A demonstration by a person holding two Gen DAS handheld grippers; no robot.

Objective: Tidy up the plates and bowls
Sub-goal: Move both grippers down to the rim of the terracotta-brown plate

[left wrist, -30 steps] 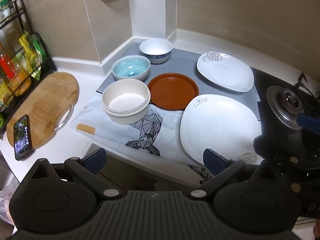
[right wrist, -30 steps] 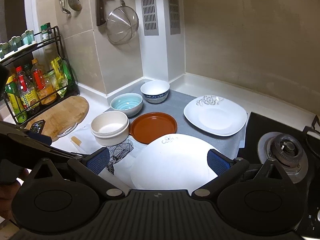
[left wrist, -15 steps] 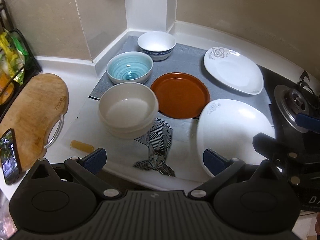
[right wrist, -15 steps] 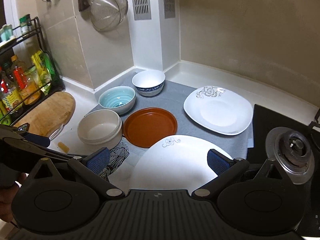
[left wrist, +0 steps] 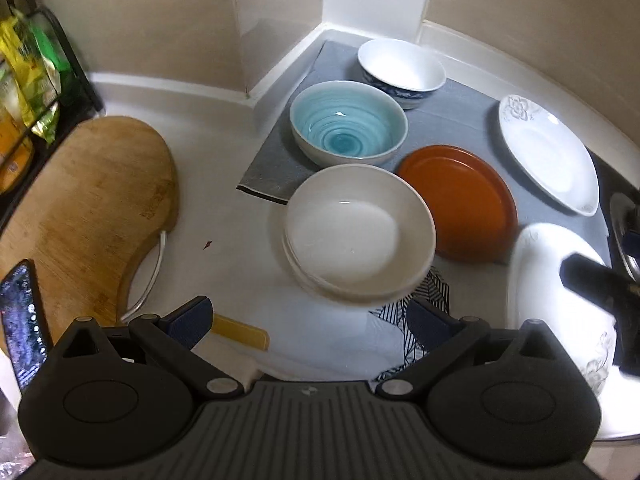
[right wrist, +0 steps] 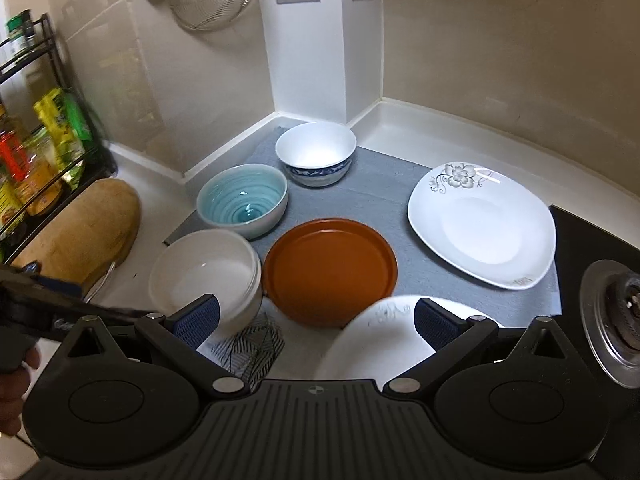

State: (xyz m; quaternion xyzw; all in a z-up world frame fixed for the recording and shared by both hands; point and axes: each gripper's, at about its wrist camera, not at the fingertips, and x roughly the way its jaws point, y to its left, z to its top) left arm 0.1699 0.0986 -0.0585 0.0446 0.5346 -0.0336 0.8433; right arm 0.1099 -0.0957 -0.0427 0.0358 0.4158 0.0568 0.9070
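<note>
In the left wrist view, the left gripper [left wrist: 308, 320] fills the bottom of the frame, its blue-padded fingers [left wrist: 191, 317] spread wide with nothing between them. Just above the gap, at centre, sits a stack of plain white bowls [left wrist: 360, 232] on a white cloth with a black line drawing [left wrist: 424, 300]. Above it stands a light blue bowl with a spiral glaze [left wrist: 348, 126], and higher still a white bowl with a blue patterned band [left wrist: 401, 70], both on a grey mat [left wrist: 460, 116]. A round terracotta-orange plate [left wrist: 460, 204] lies right of centre. A white rounded-square plate with a grey flower [left wrist: 548, 156] lies at the upper right, and a second white flowered plate [left wrist: 536, 276] at the lower right is partly hidden by the black frame of the right gripper [left wrist: 596, 280]. A wooden cutting board [left wrist: 80, 216] fills the left side, with a phone [left wrist: 22, 320] at the lower left edge.

In the right wrist view, the right gripper [right wrist: 316, 318] also has its fingers held wide apart, empty. The near white plate [right wrist: 384, 328] lies between them at bottom centre. The orange plate [right wrist: 330, 270] is at centre, the white bowls [right wrist: 204, 272] to its left, the blue bowl [right wrist: 242, 200] and blue-banded bowl [right wrist: 316, 152] above. The far flowered plate [right wrist: 482, 224] lies at right, beside a stove burner [right wrist: 616, 312]. The left gripper [right wrist: 48, 308] shows blurred at the left edge.
</note>
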